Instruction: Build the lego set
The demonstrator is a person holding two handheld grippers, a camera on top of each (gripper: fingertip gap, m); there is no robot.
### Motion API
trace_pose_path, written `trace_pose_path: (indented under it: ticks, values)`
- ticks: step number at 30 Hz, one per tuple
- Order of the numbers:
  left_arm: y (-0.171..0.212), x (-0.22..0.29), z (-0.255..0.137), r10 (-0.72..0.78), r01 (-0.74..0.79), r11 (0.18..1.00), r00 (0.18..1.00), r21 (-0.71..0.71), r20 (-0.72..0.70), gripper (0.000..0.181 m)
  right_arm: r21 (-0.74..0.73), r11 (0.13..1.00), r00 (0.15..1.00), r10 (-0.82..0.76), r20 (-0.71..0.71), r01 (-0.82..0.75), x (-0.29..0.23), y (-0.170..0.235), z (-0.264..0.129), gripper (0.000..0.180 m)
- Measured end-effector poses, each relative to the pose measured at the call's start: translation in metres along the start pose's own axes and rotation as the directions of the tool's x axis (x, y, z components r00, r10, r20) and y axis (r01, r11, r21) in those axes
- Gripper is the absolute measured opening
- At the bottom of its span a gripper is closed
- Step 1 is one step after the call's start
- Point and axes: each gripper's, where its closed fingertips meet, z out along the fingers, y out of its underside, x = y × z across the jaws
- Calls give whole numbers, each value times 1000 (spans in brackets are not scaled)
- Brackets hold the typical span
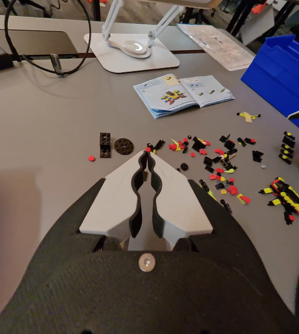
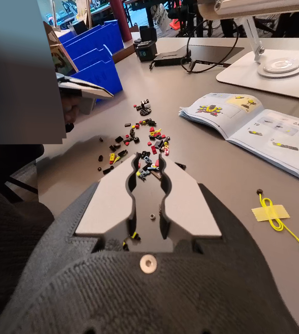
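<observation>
On the grey table, going left to right, I see a black brick and round plate, then my left gripper, pinched closed on a tiny red piece. Right of it lies the loose pile, the booklet behind, and the half-built model near the right edge. My right gripper hangs open over the pile, holding nothing. I judge the red piece should be carried level to the model, with the right gripper steadying the model before pressing down squarely.
</observation>
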Motion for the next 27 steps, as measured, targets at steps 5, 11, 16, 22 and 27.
trace_pose_path:
  ticks: [5, 11, 16, 22, 27]
  values:
    - [11, -1, 6, -4, 3, 999, 1000, -50, -11, 0, -39, 999, 1000, -5, -1, 5, 0, 16, 2, 18]
    - [35, 9, 14, 101, -111, 976, 993, -186, -62, 0, -35, 999, 999, 36, 16, -36, 4, 20, 0, 18]
    - [42, 5, 17, 168, -170, 959, 985, -228, -29, 2, -39, 998, 999, 47, 20, -46, 4, 22, -1, 17]
    - [46, 10, 20, 154, -162, 957, 987, -241, -52, 8, -46, 998, 999, 46, 25, -45, 3, 24, 1, 18]
    - [55, 19, 26, 186, -201, 938, 979, -282, -80, 12, -55, 998, 999, 45, 29, -43, 2, 26, 3, 18]
